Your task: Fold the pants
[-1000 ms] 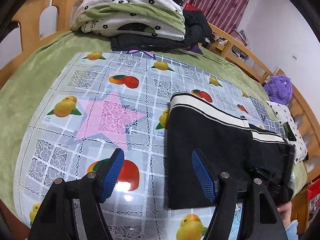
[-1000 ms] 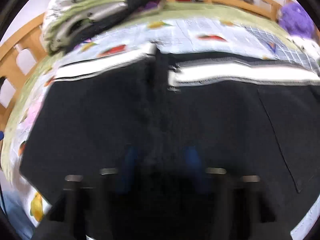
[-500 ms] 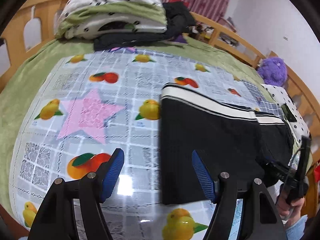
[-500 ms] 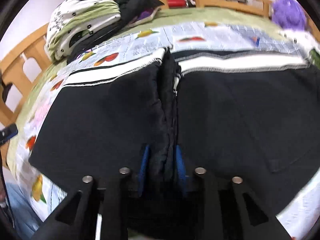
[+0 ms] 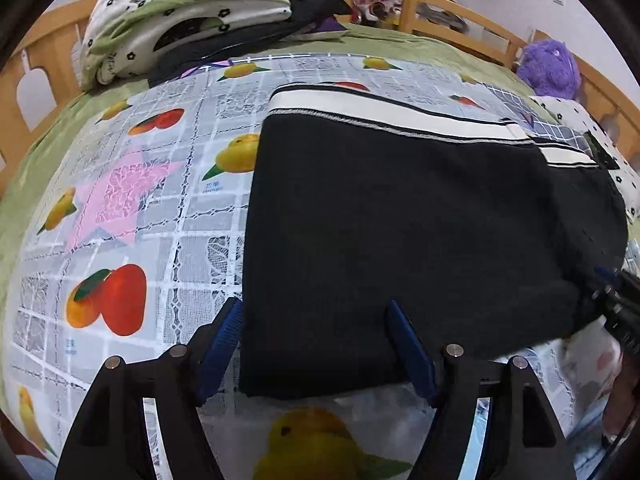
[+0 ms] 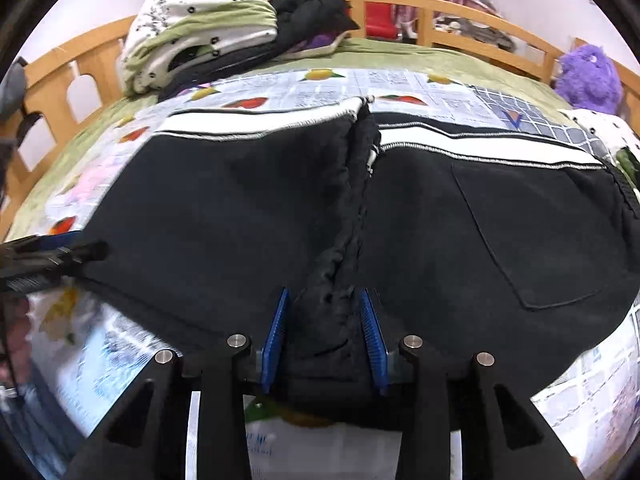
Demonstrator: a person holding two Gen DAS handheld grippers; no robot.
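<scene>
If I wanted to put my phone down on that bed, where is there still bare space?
Bare fruit-print cloth lies left of the black pants, from the pink star to the near edge. The far end is crowded by the folded bedding.

Black pants (image 5: 404,216), white-striped waistband (image 5: 384,110); fruit-print grid tablecloth (image 5: 120,248); blue-padded tongs (image 6: 325,340)

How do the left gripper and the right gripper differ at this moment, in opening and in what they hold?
The left gripper stands wide open; the right gripper is shut on a bunched fold.
The left gripper holds nothing, one blue finger over the black pants near their corner; the right gripper clamps the pants' middle ridge.
Both have blue ribbed fingers on black frames and work at the near edge of the pants.
</scene>
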